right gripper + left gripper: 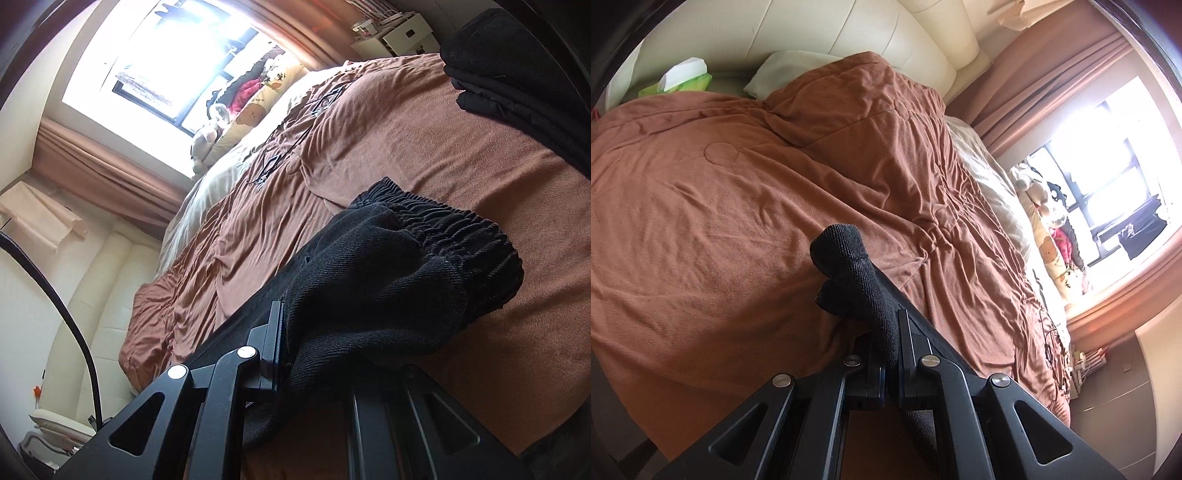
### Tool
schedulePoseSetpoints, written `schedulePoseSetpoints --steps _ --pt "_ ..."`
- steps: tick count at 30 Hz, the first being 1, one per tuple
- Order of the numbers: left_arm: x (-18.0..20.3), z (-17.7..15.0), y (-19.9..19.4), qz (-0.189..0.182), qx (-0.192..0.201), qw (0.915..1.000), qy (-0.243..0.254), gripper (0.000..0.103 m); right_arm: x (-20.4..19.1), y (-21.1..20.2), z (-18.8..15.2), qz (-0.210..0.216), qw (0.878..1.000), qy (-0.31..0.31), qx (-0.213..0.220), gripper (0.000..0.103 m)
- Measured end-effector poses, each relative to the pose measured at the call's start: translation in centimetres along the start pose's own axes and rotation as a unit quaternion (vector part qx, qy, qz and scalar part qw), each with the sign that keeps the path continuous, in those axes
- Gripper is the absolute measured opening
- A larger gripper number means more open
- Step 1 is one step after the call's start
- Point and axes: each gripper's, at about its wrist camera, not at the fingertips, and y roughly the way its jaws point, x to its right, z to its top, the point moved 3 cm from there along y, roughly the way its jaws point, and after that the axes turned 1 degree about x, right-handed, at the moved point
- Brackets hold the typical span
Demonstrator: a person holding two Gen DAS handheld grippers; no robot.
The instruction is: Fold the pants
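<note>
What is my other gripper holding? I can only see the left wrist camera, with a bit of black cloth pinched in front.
Observer: The right gripper is shut on the pants, close to their elastic waistband.
Operator: Are there more clothes anywhere?
Observer: Yes. A stack of folded dark clothes lies on the brown blanket, beyond the waistband.

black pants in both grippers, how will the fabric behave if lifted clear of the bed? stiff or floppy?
Probably floppy: the black pants droop in soft folds over the right gripper. The gathered elastic waistband will likely bunch rather than lie flat. The knit looks thick, so it should grip, not slip, in the left gripper.
</note>
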Motion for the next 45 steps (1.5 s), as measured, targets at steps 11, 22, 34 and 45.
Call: schedulePoseSetpoints --steps 11,22,34,45 --pt "-2.7 -0.5 -2.1 0.006 0.001 0.9998 -0.017 0.004 -0.1 -1.4 -1.9 -0.002 1.0 -0.001 -0.006 0.008" --pt "-7.8 -4.2 0.7 0.077 -0.049 0.9955 -0.025 0.005 2.9 -0.2 -4.2 -0.052 0.996 0.012 -0.074 0.015" --pt "-10.4 -6.9 0.2 0.111 -0.063 0.9916 -0.02 0.059 4.3 -2.7 -3.3 -0.074 0.994 0.0 -0.078 0.066" --pt "-9.2 -7.5 -1.9 0.113 -0.049 0.9923 -0.014 0.07 4.7 -5.6 -3.0 -0.128 0.985 -0.04 -0.106 0.066"
